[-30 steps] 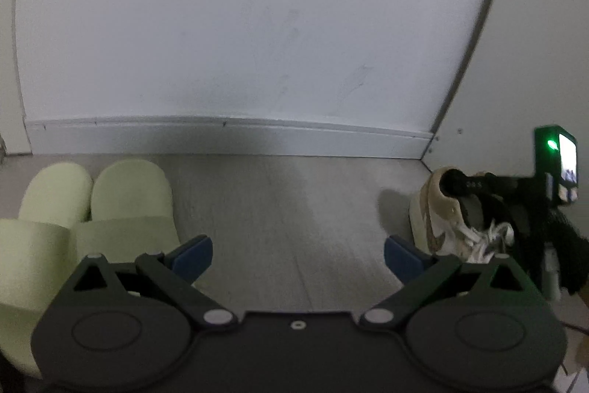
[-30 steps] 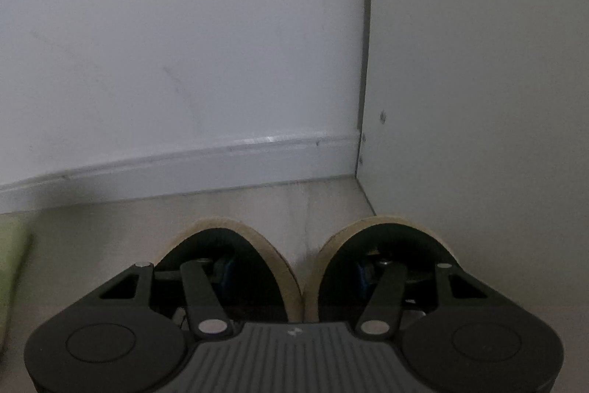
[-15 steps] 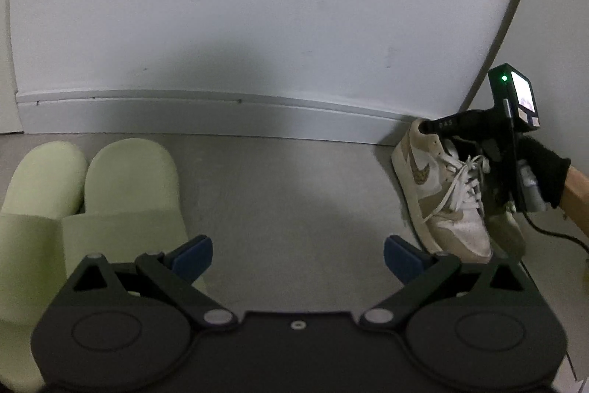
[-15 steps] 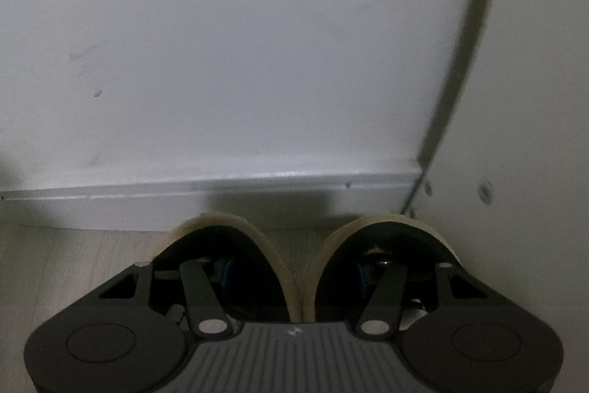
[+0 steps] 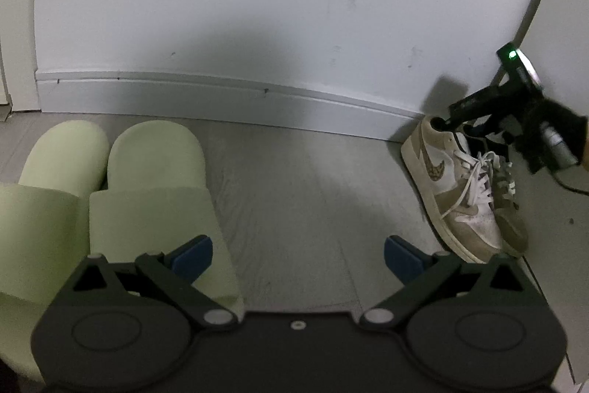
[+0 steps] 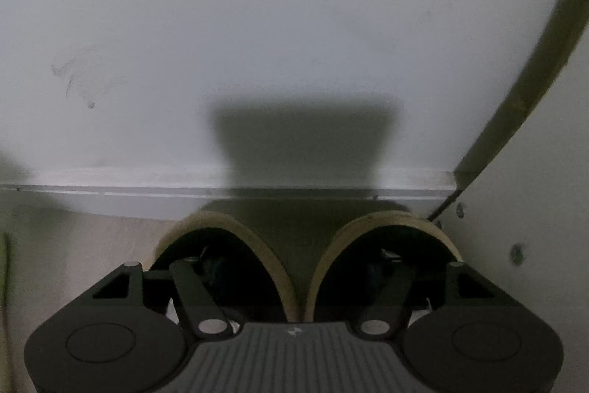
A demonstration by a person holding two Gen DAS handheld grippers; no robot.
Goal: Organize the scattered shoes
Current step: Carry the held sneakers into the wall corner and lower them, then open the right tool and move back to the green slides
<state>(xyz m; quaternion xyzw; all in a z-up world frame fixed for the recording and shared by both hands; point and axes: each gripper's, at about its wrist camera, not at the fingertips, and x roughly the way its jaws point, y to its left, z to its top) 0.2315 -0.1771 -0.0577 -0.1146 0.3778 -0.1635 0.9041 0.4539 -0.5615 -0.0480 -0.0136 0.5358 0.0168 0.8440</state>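
A pair of tan-and-white sneakers (image 5: 441,179) stands on the floor in the right corner, heels to the baseboard. My right gripper (image 5: 454,120) reaches down into their collars. In the right wrist view one finger sits inside the left sneaker's heel (image 6: 235,231) and the other inside the right sneaker's heel (image 6: 390,220). The right gripper (image 6: 296,267) is opening, and its dark pads stand off the inner walls between them. Two pale green slippers (image 5: 154,172) lie side by side at the left. My left gripper (image 5: 298,251) hovers open over the floor, its left pad above the nearer slipper's strap.
A white wall with a baseboard (image 5: 221,91) runs across the back. A side wall (image 5: 552,24) closes the corner on the right. A black-gloved hand (image 5: 545,142) holds the right gripper. Grey wood-look floor (image 5: 313,190) lies between slippers and sneakers.
The sneakers came further into the corner and down beside the baseboard. The right gripper's fingers spread and the two heels parted. The left view drifted slightly toward the slippers.
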